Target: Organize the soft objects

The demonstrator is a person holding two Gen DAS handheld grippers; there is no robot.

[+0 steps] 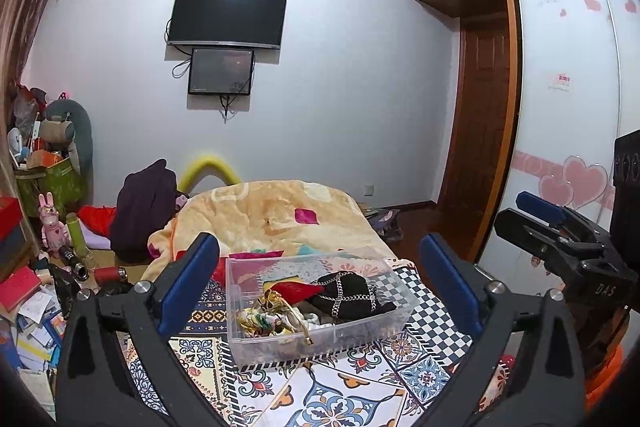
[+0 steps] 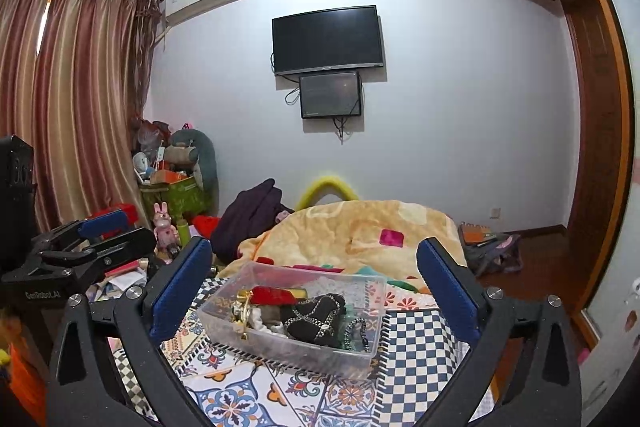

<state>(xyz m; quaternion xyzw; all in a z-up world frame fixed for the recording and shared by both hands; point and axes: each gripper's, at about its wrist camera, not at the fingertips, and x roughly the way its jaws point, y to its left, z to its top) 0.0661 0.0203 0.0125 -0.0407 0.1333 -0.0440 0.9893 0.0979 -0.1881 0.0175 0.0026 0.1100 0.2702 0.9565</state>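
Note:
A clear plastic bin (image 1: 320,341) stands on the patterned bedspread (image 1: 336,399) and holds several soft items: a black pouch with a silver chain (image 1: 347,294), a red piece (image 1: 298,291) and a floral cloth (image 1: 260,319). My left gripper (image 1: 320,287) is open and empty, its blue pads either side of the bin, held above and short of it. In the right wrist view the bin (image 2: 296,351) sits between the open, empty fingers of my right gripper (image 2: 316,283). The black pouch (image 2: 316,315) shows there too. Each gripper appears at the edge of the other's view.
A peach blanket (image 1: 276,215) is heaped on the bed behind the bin. A dark purple garment (image 1: 144,207) lies at its left. Clutter of boxes, books and toys (image 1: 48,267) fills the floor at left. A wardrobe (image 1: 568,107) and a door (image 1: 480,131) stand at right.

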